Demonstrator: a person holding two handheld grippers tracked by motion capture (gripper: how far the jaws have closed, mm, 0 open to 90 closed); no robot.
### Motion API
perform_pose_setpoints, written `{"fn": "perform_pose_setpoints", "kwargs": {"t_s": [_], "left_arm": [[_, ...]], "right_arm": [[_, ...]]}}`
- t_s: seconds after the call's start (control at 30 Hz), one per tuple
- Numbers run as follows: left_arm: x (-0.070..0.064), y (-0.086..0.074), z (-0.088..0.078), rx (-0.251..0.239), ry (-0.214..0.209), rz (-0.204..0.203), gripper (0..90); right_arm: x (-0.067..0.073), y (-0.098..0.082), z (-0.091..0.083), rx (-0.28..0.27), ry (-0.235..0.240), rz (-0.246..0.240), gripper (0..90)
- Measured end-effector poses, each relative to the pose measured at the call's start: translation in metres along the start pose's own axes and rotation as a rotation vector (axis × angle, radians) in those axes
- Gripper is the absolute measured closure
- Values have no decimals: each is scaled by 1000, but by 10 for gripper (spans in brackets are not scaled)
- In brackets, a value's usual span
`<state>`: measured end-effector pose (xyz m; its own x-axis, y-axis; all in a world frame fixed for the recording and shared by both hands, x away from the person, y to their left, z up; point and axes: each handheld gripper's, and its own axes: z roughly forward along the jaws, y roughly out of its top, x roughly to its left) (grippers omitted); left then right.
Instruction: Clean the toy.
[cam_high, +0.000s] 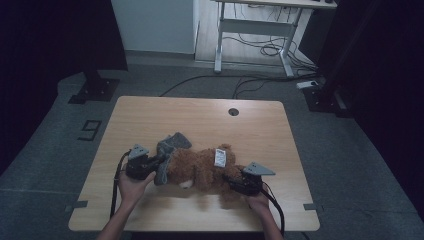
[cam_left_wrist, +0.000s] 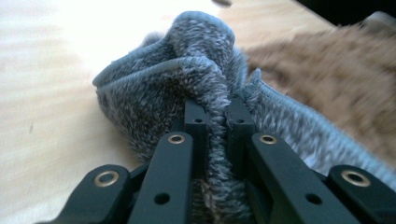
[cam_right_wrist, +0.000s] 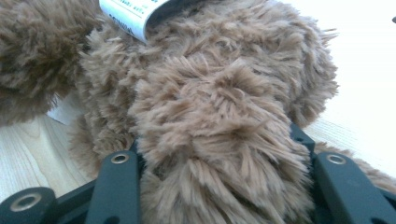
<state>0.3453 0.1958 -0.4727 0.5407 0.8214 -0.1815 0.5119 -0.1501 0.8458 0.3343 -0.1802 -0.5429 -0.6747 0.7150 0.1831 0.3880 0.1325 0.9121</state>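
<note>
Both grippers grasp the soft goods at the near middle of the wooden table (cam_high: 150, 112). At the left, the left gripper (cam_high: 150, 166) is clenched on a fold of the grey knitted garment (cam_high: 167, 152); in the left gripper view its two black jaws stand almost together, with a ridge of grey pile (cam_left_wrist: 187, 79) pinched between them and bunched up beyond their tips. At the right, the right gripper (cam_high: 235, 182) grasps a limb of the brown plush bear (cam_high: 200, 167); in the right gripper view the brown fur (cam_right_wrist: 219, 126) bulges between the jaws, which stand partly apart and press it from both sides.

The bear lies on its side across the table, lengthwise from left to right, with the grey garment gathered at its left end and touching it. A white sewn-in label (cam_high: 220, 158) stands out from the fur on the upper side of the body; its printed edge appears at the top of the right gripper view (cam_right_wrist: 133, 14). A person's hands hold each gripper from the near edge, the left hand (cam_high: 131, 186) beneath its gripper, the right hand (cam_high: 259, 201) behind its own. A round cable hole (cam_high: 233, 111) marks the far side of the tabletop.
</note>
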Motion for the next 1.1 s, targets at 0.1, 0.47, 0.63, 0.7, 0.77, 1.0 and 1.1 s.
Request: {"fn": "perform_pose_setpoints", "kwargs": {"t_s": [0.1, 0.47, 0.63, 0.7, 0.77, 1.0, 1.1], "left_arm": [[-15, 20, 2, -25, -22, 37, 830], [-80, 37, 65, 90, -67, 188, 827], [-70, 21, 68, 68, -75, 161, 834], [-71, 18, 65, 66, -71, 173, 835], [-72, 14, 62, 56, -68, 182, 836], [-74, -4, 50, -4, -90, 159, 838], [-74, -13, 43, -35, -96, 161, 838]], "right_arm": [[2, 0, 1, -5, -20, -8, 483], [5, 1, 5, -25, -113, -36, 490], [6, 0, 5, -20, -119, -59, 490], [7, 0, 5, -19, -120, -68, 490], [8, -1, 5, -11, -112, -72, 485], [5, -2, -7, -6, 1, -52, 357], [5, 3, -17, -1, 53, -39, 288]]}}
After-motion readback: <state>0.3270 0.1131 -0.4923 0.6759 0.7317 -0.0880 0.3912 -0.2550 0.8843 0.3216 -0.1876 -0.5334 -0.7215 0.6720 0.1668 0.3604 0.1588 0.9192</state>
